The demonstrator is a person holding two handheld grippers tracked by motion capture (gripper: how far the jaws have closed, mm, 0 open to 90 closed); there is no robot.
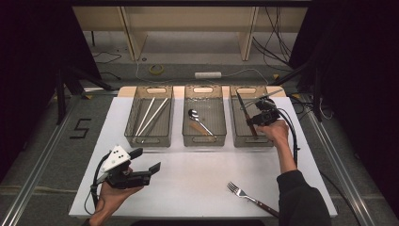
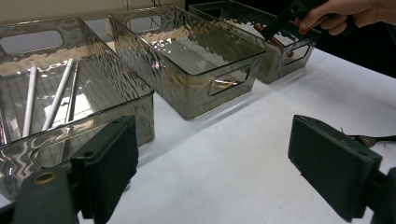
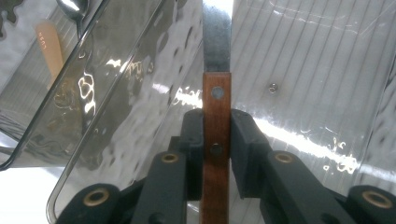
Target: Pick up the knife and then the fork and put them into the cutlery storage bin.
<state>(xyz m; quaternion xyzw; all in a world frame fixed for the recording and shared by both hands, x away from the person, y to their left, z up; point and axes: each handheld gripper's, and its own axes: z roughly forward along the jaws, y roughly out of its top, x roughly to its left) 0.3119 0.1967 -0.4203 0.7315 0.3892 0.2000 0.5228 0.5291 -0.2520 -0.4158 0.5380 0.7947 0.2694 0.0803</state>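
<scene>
Jaws of your right gripper [image 3: 216,154] pinched the knife [image 3: 216,116] by its wooden handle over the right bin [image 1: 239,136], upper right; your left gripper [image 2: 212,172], lower left, stood spread wide, holding nothing.

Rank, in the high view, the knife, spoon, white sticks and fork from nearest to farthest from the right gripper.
1. Knife: held in the right gripper, over the right-hand bin.
2. Spoon: middle bin.
3. Fork and white sticks: too close to call; near table edge, left-hand bin.
</scene>
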